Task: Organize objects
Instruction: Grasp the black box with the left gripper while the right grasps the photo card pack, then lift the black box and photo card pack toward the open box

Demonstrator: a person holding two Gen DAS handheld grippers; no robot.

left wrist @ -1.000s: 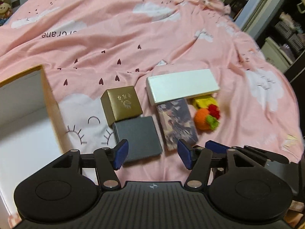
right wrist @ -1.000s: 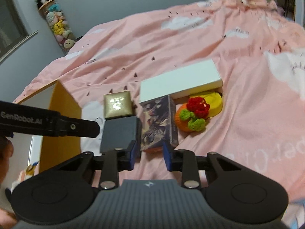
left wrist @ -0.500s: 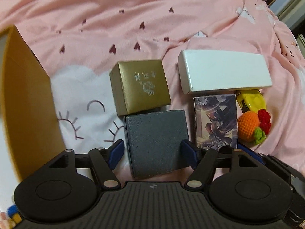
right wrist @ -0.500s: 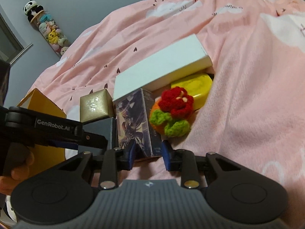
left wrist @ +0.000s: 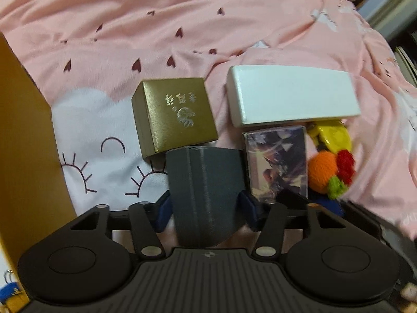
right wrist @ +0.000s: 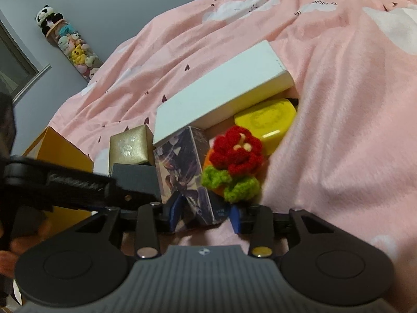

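Both hands are at the grasping step of the tidying job, each taking 1 box from the cluster on the pink bedspread point(left wrist: 260, 26). The left hand-held gripper point(left wrist: 206, 210) has just been closing, and its blue pads now sit against the 2 sides of the dark grey box point(left wrist: 206, 190), which looks tipped up off the bedspread, so I judge it pinched. The right hand-held gripper point(right wrist: 206, 215) has just been opening; its jaws stand spread around the near end of the illustrated card box point(right wrist: 186, 172), the left pad about touching it and the right pad clear of it, so that box is not yet gripped. The next move calls for the right jaws to close squarely on the card box without catching the crocheted flower point(right wrist: 234, 165) leaning beside it, and for the grey box to be lifted clear of the gold gift box point(left wrist: 174, 114) it touches, probably toward the yellow-walled carton point(left wrist: 23, 143) at the left. The left view shows the grey box between its pads and the silver print on the gold lid, with the white long box point(left wrist: 292, 95) resting over the yellow case point(left wrist: 331, 133). Only the right view shows the gap at its own right pad, the person's fingers point(right wrist: 23, 245) holding the left tool, and the tube of plush toys point(right wrist: 70, 44) against the wall.
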